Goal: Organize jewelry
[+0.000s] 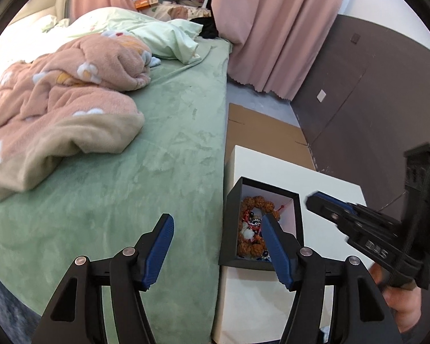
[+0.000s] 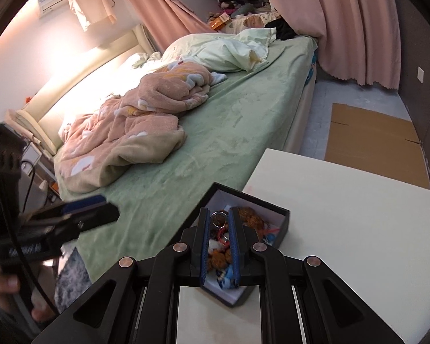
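Note:
A small black box [image 1: 229, 229] [image 2: 252, 197] sits at the edge of a white table [image 1: 272, 166] [image 2: 358, 229], right beside the bed. Tangled jewelry fills it: a bracelet of orange-brown beads [image 1: 250, 248] [image 2: 250, 215], red cord, and white and blue bits. My left gripper [image 1: 216, 219] [image 2: 89, 209] is open, with one finger over the bed and the other over the box, and nothing between them. My right gripper [image 2: 219, 210] [image 1: 314, 199] hovers over the box with only a narrow slit between its jaws. I see nothing gripped, and the jewelry shows through the slit.
A bed with a green sheet [image 1: 163, 149] [image 2: 229, 132] carries a crumpled pink blanket [image 1: 71, 100] [image 2: 134, 132]. Pink curtains [image 1: 272, 28] hang behind it. Flat cardboard [image 1: 261, 126] [image 2: 369, 140] lies on the floor by a dark wall. A hand [image 1: 401, 309] holds the right gripper.

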Available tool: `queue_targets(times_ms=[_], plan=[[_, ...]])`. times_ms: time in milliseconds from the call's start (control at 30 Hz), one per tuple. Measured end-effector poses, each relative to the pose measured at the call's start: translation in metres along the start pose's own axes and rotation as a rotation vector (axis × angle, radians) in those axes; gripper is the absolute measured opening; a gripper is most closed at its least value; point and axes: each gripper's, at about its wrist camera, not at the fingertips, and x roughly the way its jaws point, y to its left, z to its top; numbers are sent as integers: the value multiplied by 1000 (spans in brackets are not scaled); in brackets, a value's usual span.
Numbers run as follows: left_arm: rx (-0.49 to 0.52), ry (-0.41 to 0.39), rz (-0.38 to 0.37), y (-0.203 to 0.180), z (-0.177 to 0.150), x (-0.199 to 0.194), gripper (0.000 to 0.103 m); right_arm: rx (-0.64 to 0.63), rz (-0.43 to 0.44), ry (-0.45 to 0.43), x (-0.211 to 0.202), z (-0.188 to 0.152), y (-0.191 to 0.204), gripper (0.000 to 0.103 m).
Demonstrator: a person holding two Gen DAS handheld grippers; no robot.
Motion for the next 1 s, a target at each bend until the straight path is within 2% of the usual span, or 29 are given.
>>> queue_targets(times_ms=[267, 333, 367, 533, 633, 733, 767, 867, 1000], plan=[[-89, -4, -33, 14, -14, 2, 66, 30, -16, 37, 25, 4, -7, 17], [-106, -5, -44, 16, -18, 2, 67, 54, -17, 62, 31, 4, -11, 37], [-119, -11, -51, 18, -20, 2, 68, 78, -30, 73, 34, 3, -15, 53], [-174, -27, -88, 20, -30, 1, 69, 146, -21, 54, 26, -2, -27, 56], [-171, -43, -91, 16, -33, -4, 69, 173, -48, 39, 11, -9, -32, 56], [-189, -63, -111, 14, -36, -13, 78, 209, -54, 9, -12, -14, -36, 56], [-190, -71, -116, 12, -37, -16, 79, 221, -53, -1, -19, -16, -36, 59], [-173, -86, -125, 3, -38, -26, 80, 243, -50, -39, -45, -24, -34, 79], [-139, -99, -137, -11, -40, -37, 87, 260, -64, -60, -74, -40, -29, 81]])
